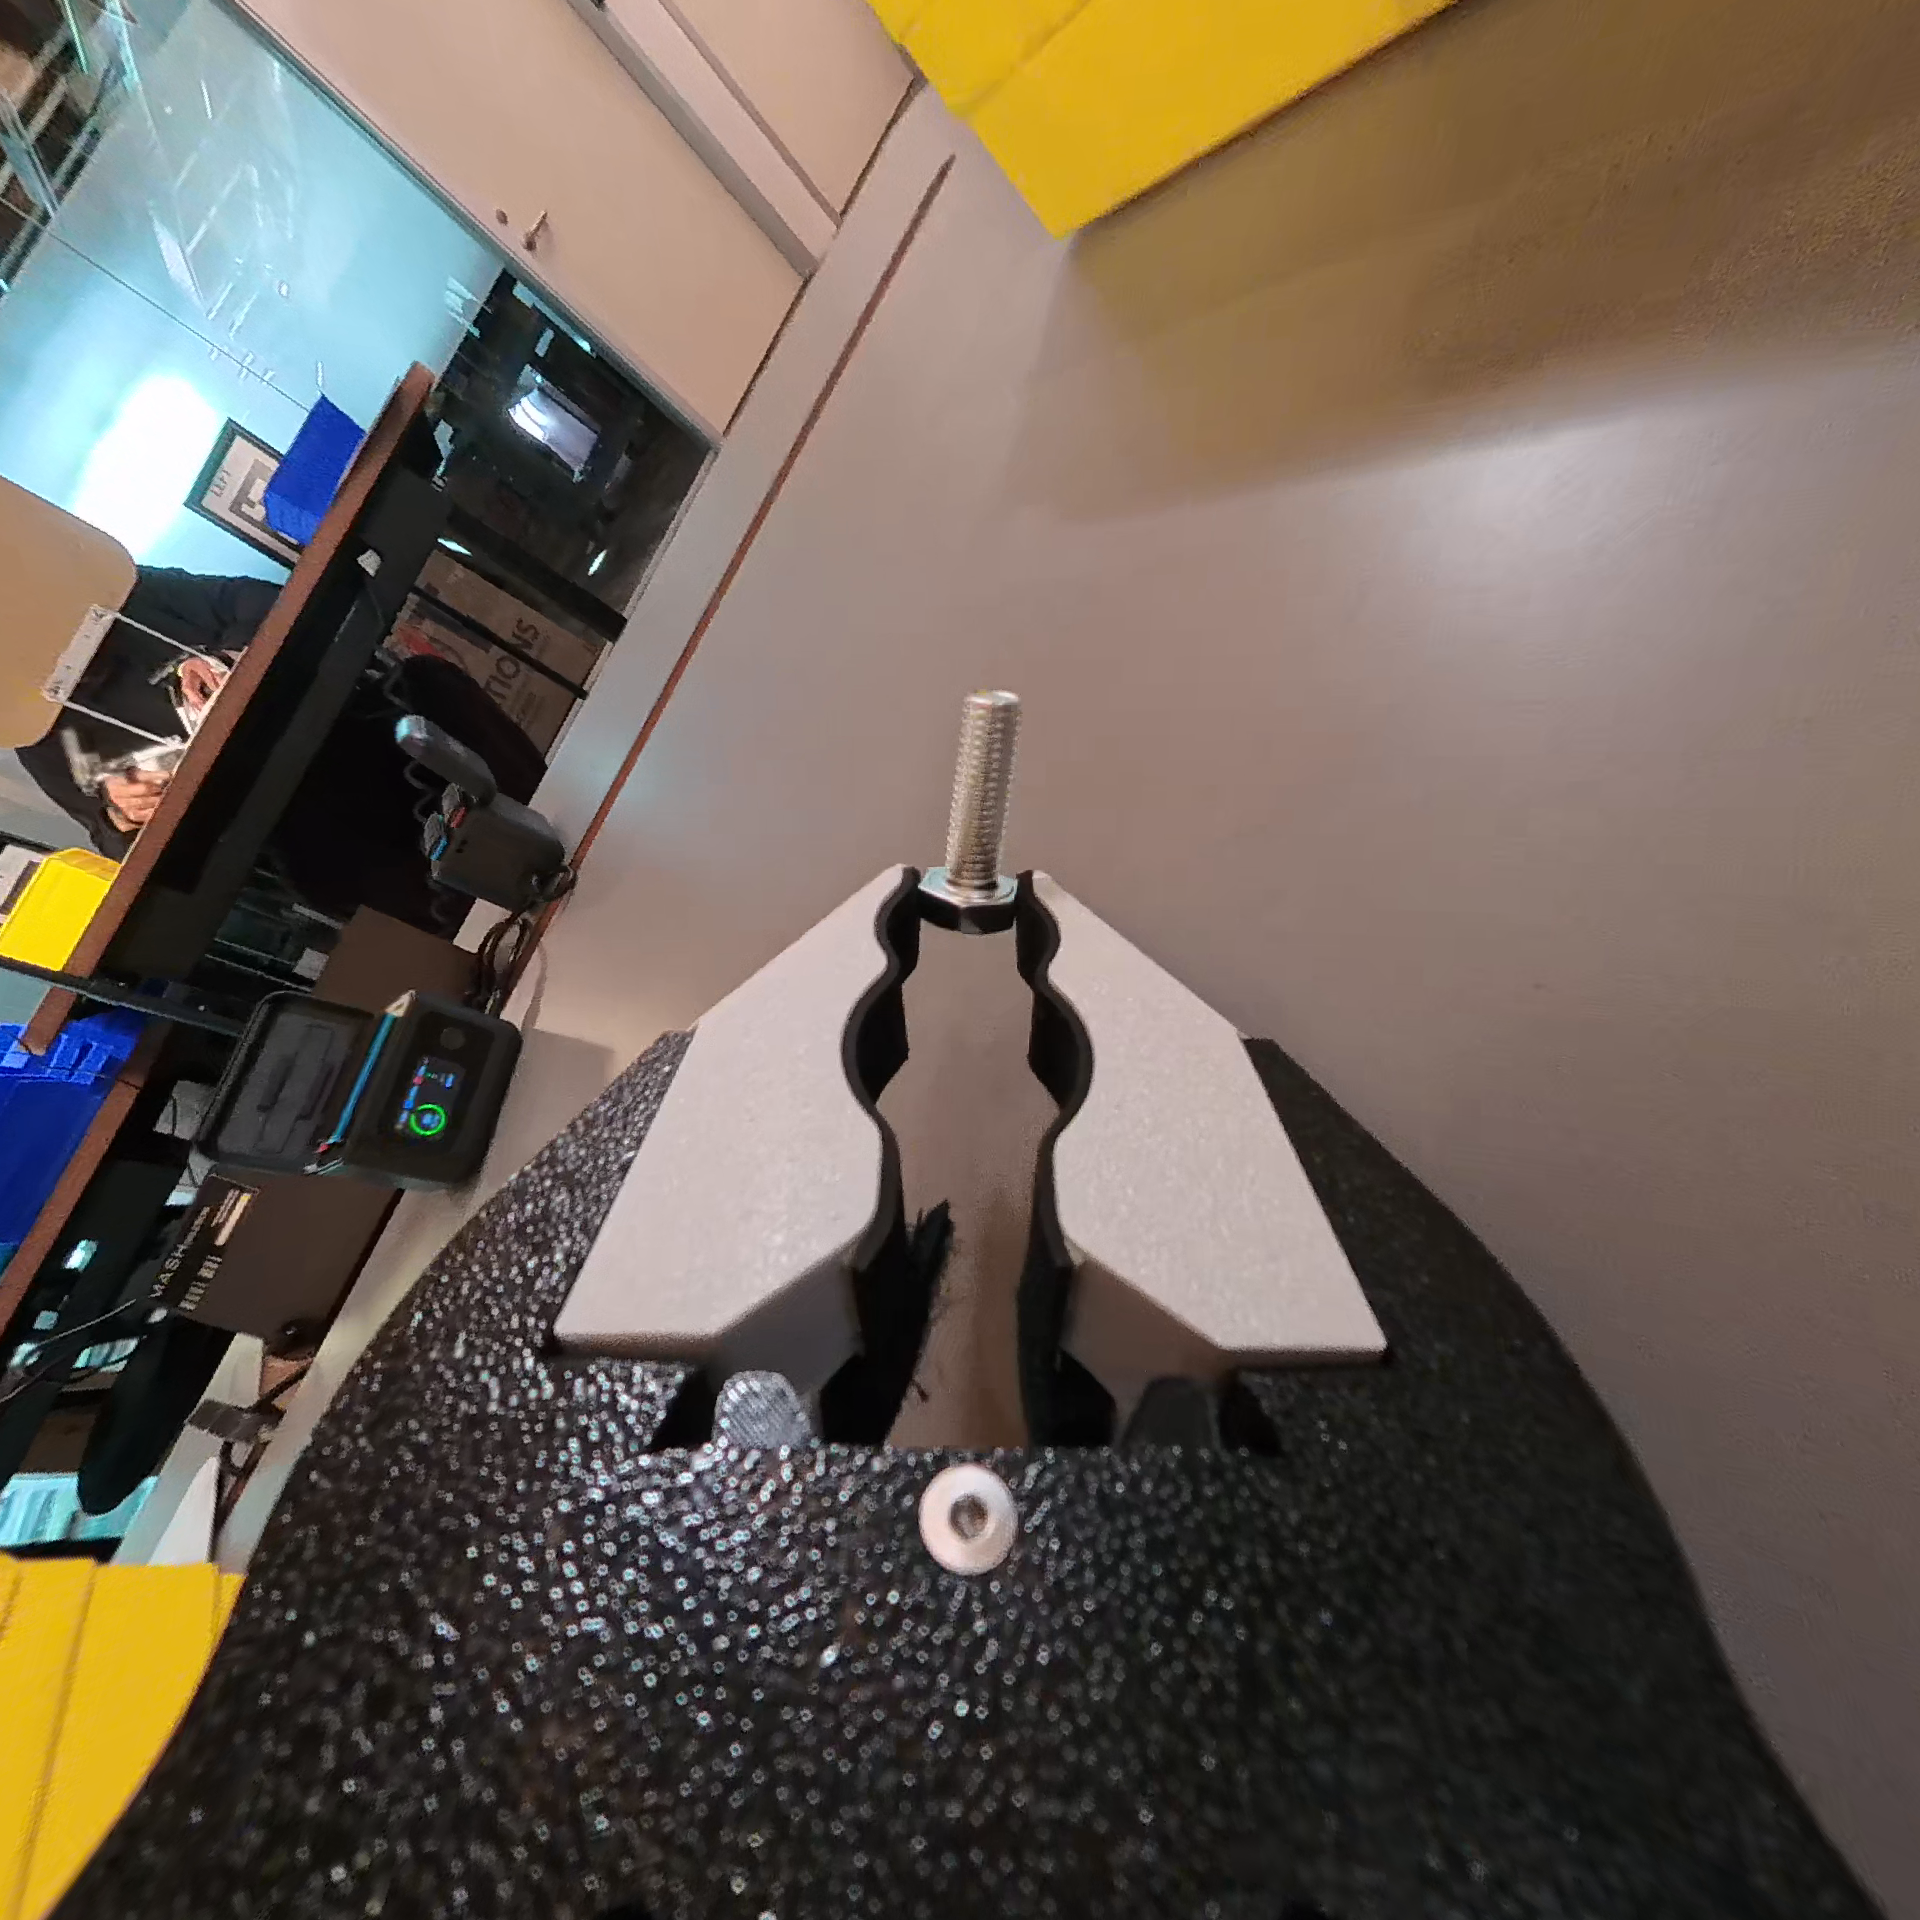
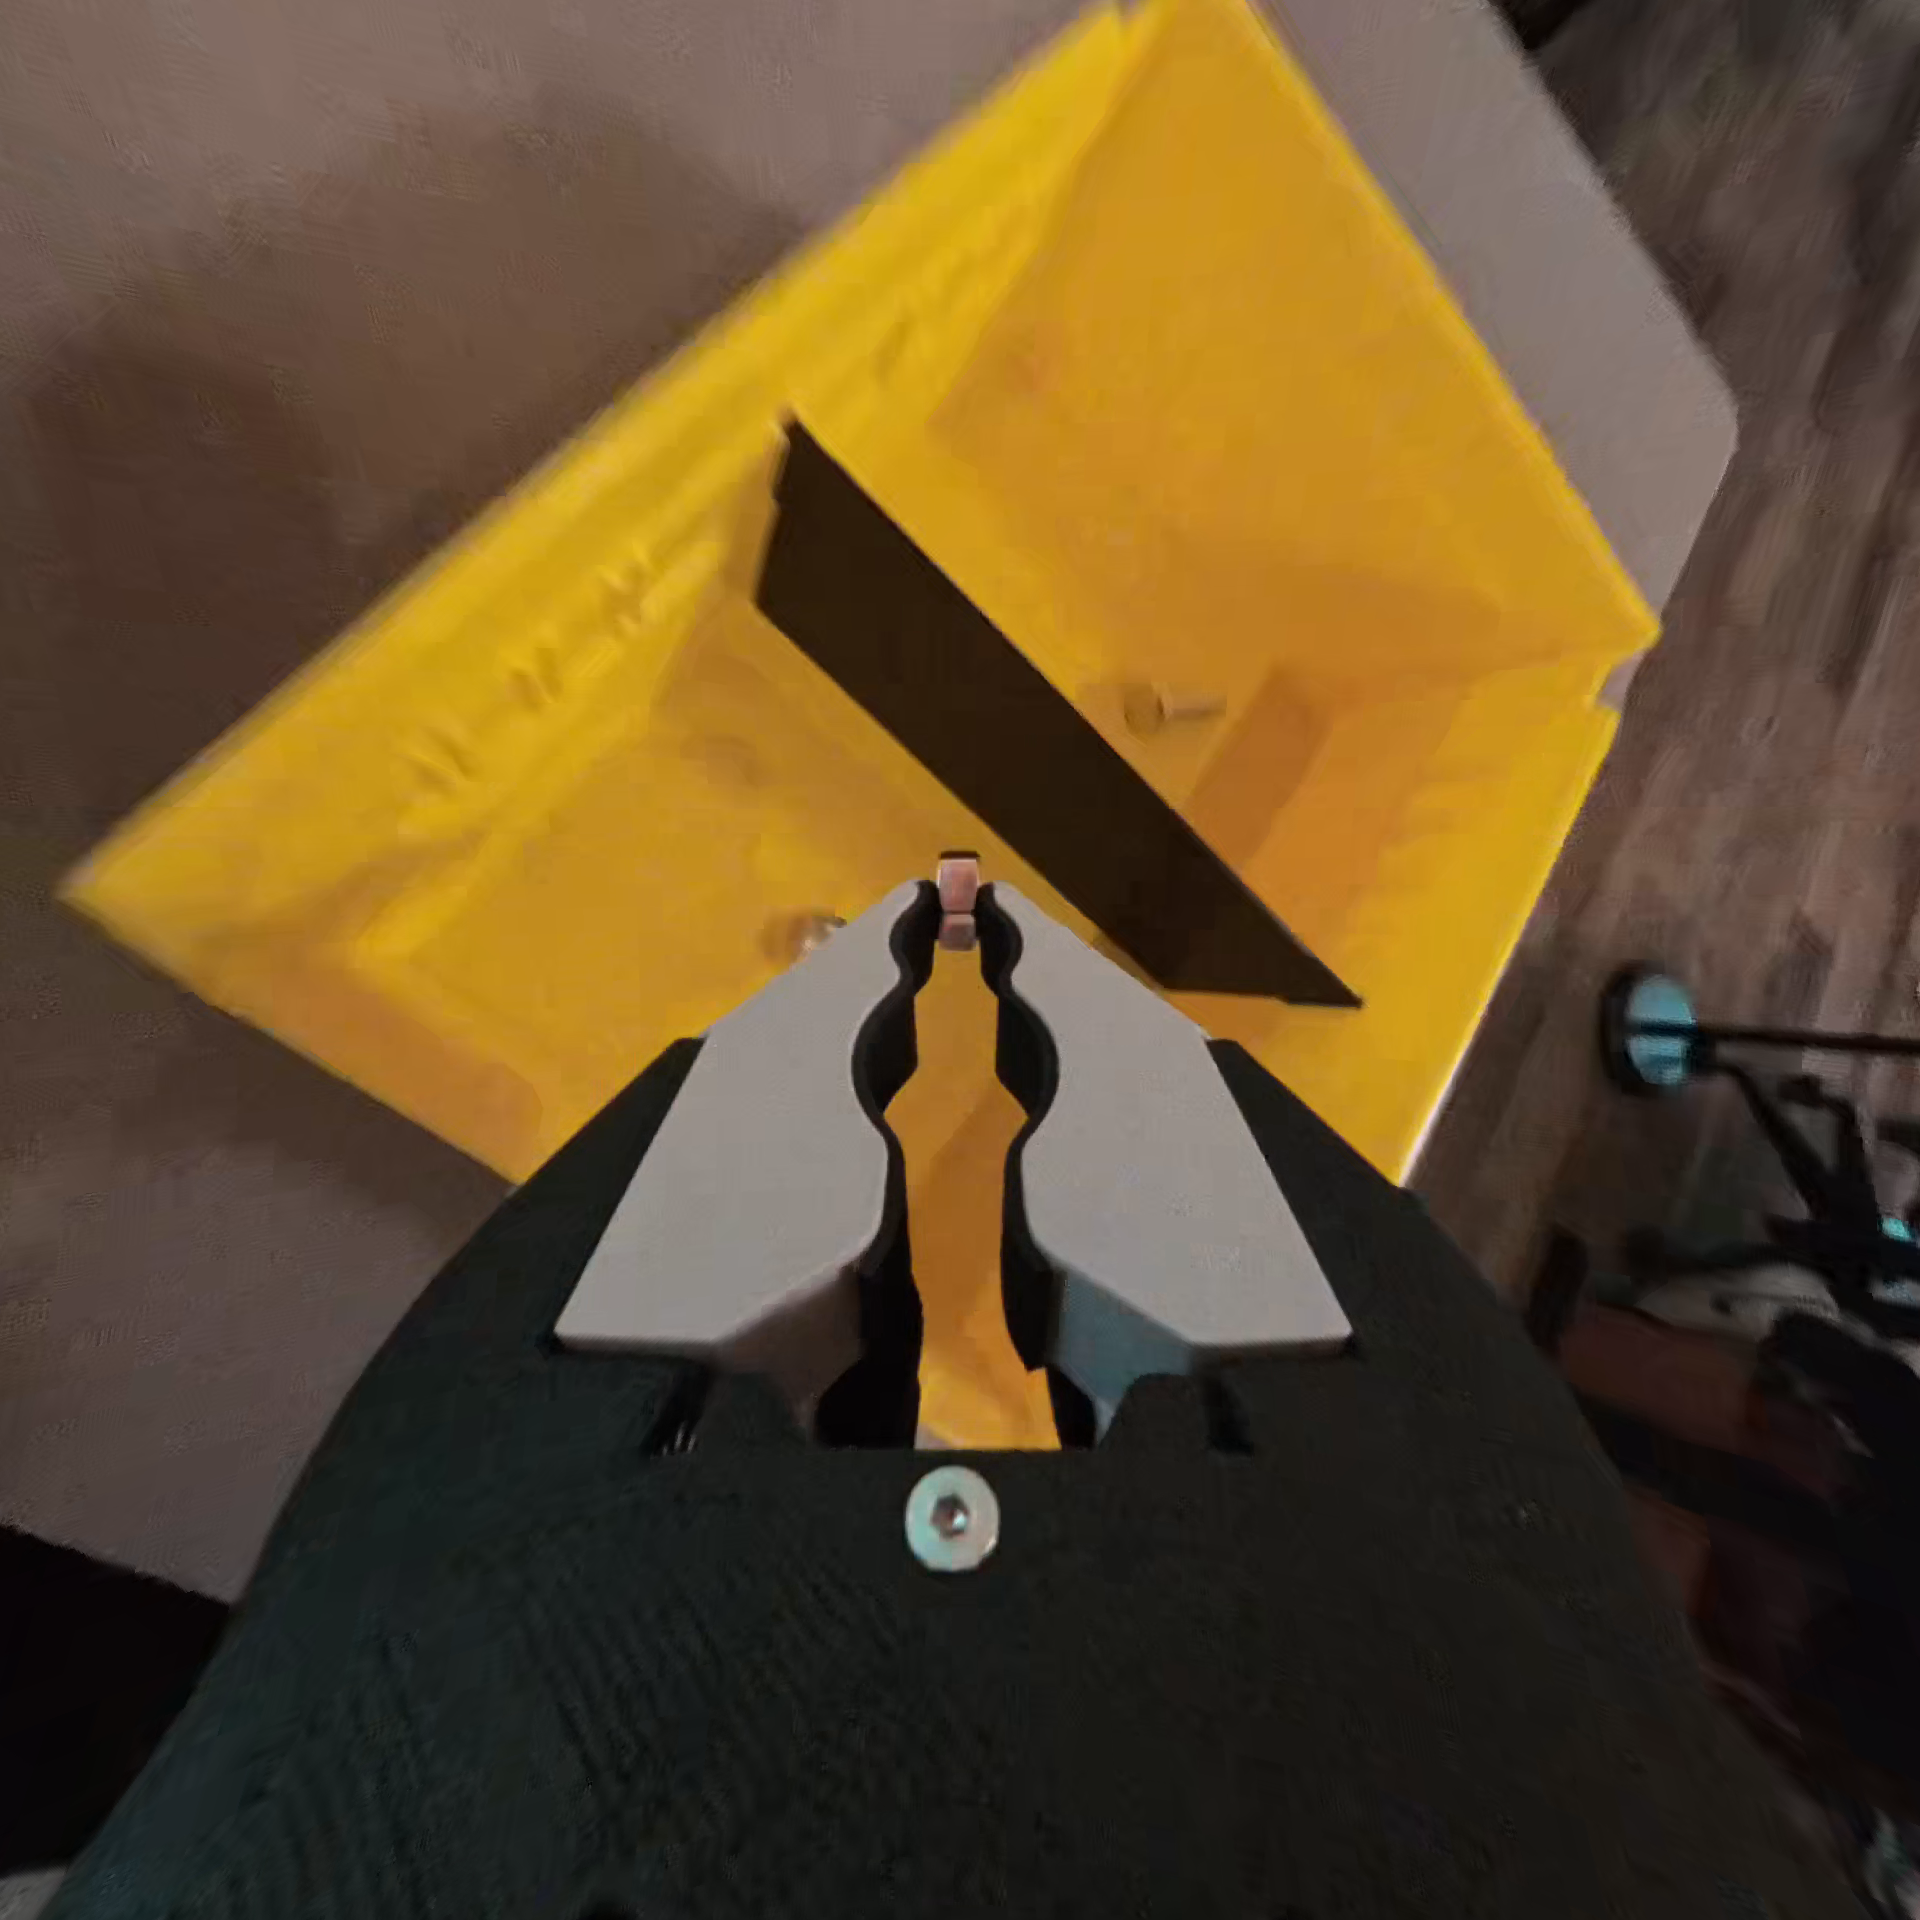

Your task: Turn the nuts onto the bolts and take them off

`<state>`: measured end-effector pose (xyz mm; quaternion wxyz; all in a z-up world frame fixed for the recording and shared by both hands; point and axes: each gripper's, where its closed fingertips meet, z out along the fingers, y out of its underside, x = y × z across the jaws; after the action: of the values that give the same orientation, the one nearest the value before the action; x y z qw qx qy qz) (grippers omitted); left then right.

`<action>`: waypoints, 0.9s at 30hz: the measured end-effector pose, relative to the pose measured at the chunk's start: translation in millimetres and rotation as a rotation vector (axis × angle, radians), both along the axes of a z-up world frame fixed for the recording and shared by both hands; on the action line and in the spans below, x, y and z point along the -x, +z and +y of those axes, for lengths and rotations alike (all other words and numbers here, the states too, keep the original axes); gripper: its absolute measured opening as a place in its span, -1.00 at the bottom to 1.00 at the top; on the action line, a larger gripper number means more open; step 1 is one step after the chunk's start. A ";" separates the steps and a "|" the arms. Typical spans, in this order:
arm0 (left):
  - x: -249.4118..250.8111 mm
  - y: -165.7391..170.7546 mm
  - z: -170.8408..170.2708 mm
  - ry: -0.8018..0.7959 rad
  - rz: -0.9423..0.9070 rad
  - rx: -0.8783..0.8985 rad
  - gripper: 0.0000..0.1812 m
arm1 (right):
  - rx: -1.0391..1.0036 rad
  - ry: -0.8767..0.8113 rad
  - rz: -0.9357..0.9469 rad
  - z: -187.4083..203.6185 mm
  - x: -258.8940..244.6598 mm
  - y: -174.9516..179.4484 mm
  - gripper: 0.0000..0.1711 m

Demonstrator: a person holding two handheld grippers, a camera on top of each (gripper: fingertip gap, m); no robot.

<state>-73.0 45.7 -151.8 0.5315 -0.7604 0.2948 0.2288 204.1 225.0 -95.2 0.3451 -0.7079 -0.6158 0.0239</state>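
In the left wrist view, the left gripper [image 1: 970, 902] pinches the hexagonal head of a silver bolt [image 1: 980, 795] between its two fingertips; the threaded shaft sticks straight out past the tips, bare along its visible length, above a grey table [image 1: 1455, 831]. A yellow bin [image 1: 1091, 94] shows at the table's far edge, and off to the left stand a small black device with a lit screen [image 1: 358, 1107] and another desk with a person's hands [image 1: 156, 727] working at it

In the right wrist view, the right gripper [image 2: 955, 914] is nearly closed, clamping a small silver nut [image 2: 957, 878] at its very tips. It is held over a yellow bin [image 2: 623, 727] split by a black divider [image 2: 997, 727]. Small metal parts [image 2: 1164, 712], blurred, lie in the bin's compartments
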 end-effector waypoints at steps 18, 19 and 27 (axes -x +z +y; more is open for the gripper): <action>-84.1 69.4 -6.2 -0.263 -0.419 -0.291 -0.82 | 0.104 0.536 0.745 -170.9 127.1 91.0 -0.54; -93.1 71.6 -7.9 -0.320 -0.471 -0.286 -0.82 | 0.109 0.597 0.715 -187.7 138.4 82.4 -0.54; -115.5 75.1 -20.1 -0.493 -0.507 -0.284 -0.82 | 0.161 0.791 0.647 -231.4 171.3 50.1 -0.70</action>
<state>42.5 25.5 -76.7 0.7266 -0.6180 0.2935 -0.0628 32.8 -6.4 -45.2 0.4270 -0.4016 -0.6943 0.4175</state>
